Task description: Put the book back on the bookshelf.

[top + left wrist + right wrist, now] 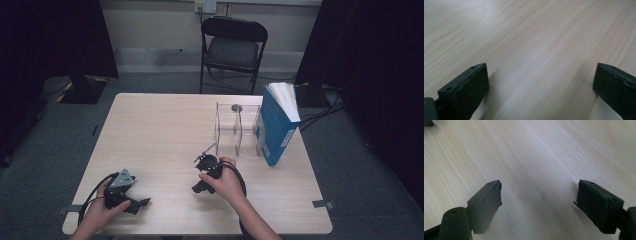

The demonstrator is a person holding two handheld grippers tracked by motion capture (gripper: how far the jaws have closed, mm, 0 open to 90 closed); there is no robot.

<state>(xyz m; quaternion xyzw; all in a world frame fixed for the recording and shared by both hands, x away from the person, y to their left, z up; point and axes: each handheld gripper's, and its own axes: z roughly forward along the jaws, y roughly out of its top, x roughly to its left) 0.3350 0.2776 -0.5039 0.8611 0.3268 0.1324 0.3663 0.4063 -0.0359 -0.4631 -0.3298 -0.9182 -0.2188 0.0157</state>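
Grippers idle on table [150, 130]: left gripper [541, 85] and right gripper [539, 202] both gape wide, holding nothing. Blue book [276, 127] leans against clear rack [235, 131], ahead-right of right gripper. Likely pre-reach; next move needs right gripper lifted toward book.

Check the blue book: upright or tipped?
Upright. The blue book stands on end on the table, pages on top, beside the clear organiser.

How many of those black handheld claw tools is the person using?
2. The left gripper lies near the table's front left corner; the right gripper sits mid-table, just before the clear organizer. Both jaws stand open.
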